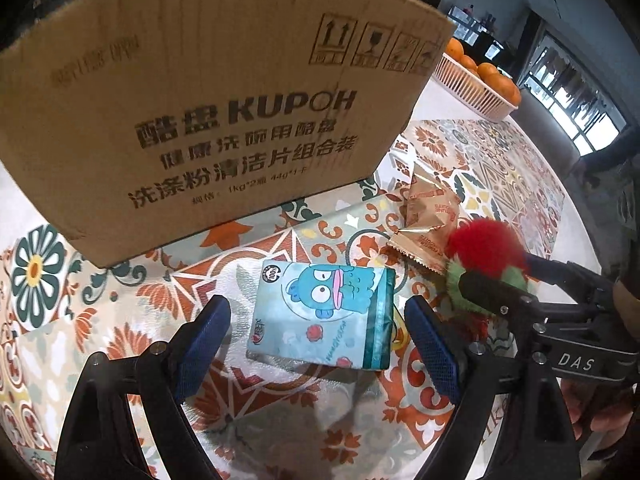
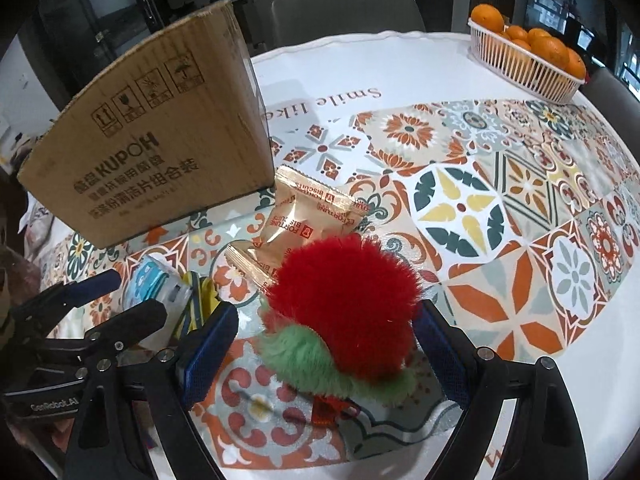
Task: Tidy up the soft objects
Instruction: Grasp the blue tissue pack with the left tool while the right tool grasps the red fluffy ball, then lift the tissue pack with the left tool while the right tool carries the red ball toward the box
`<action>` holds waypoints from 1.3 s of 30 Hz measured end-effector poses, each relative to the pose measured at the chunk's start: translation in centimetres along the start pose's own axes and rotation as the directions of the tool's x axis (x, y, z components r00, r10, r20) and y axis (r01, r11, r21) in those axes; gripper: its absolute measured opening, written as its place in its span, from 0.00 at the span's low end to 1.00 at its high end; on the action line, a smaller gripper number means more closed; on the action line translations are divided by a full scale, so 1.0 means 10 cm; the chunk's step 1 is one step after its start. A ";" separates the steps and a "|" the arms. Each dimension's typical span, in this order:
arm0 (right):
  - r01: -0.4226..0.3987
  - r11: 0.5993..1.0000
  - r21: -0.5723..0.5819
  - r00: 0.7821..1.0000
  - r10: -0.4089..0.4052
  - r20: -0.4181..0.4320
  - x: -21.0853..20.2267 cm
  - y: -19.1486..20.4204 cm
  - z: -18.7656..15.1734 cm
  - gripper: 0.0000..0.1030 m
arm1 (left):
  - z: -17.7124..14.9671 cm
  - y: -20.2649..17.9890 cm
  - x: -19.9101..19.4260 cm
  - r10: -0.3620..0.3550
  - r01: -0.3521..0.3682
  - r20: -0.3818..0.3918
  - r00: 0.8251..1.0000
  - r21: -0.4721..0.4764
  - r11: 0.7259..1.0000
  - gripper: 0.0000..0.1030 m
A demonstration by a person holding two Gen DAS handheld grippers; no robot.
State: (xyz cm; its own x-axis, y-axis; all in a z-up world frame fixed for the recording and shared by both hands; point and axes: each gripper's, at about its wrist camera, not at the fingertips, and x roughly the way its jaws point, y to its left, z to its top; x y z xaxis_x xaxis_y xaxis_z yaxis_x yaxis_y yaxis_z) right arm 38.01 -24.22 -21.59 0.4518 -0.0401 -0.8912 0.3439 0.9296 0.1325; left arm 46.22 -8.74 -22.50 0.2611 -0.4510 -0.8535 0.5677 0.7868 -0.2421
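A blue cartoon tissue pack (image 1: 324, 314) lies on the patterned tablecloth between the open fingers of my left gripper (image 1: 320, 344), untouched. It also shows in the right wrist view (image 2: 154, 282). A fluffy red and green plush ball (image 2: 344, 312) sits between the open fingers of my right gripper (image 2: 328, 356); it also shows in the left wrist view (image 1: 484, 244). A gold biscuit packet (image 2: 298, 222) lies just beyond the plush, seen too from the left (image 1: 430, 210). A tall cardboard box (image 1: 200, 112) stands behind the tissue pack, also in the right wrist view (image 2: 156, 148).
A white basket of oranges (image 2: 528, 60) stands at the table's far right edge, also in the left wrist view (image 1: 476, 84). A yellow and blue item (image 2: 200, 300) lies beside the tissue pack. A grey chair (image 2: 344, 12) stands behind the table.
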 end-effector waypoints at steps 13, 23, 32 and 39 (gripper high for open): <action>0.008 1.000 0.024 1.000 -0.007 -0.024 0.13 -0.07 0.01 0.66 | 0.01 0.03 0.21 -0.012 0.011 -0.038 0.999 -0.024 1.000 0.74; -0.031 0.999 0.017 0.999 0.031 -0.005 0.01 -0.07 -0.04 0.42 | -0.06 -0.05 0.10 0.090 -0.091 -0.024 0.996 -0.071 0.993 0.72; -0.075 0.997 -0.001 0.997 0.075 0.034 -0.26 -0.11 -0.07 0.41 | -0.13 -0.22 -0.22 0.174 -0.171 0.030 0.984 -0.096 0.981 0.72; -0.121 0.992 -0.038 0.989 0.124 0.085 -0.56 -0.05 -0.07 0.41 | -0.19 -0.31 -0.54 0.204 -0.193 0.071 0.976 -0.137 0.972 0.72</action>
State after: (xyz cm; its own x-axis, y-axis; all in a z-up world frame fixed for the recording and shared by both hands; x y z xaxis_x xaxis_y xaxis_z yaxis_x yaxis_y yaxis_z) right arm 34.74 -24.17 -16.97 0.5593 0.0443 -0.8278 0.2553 0.9409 0.2228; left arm 41.61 -7.92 -18.04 0.4262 -0.3095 -0.8501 0.3943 0.9093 -0.1334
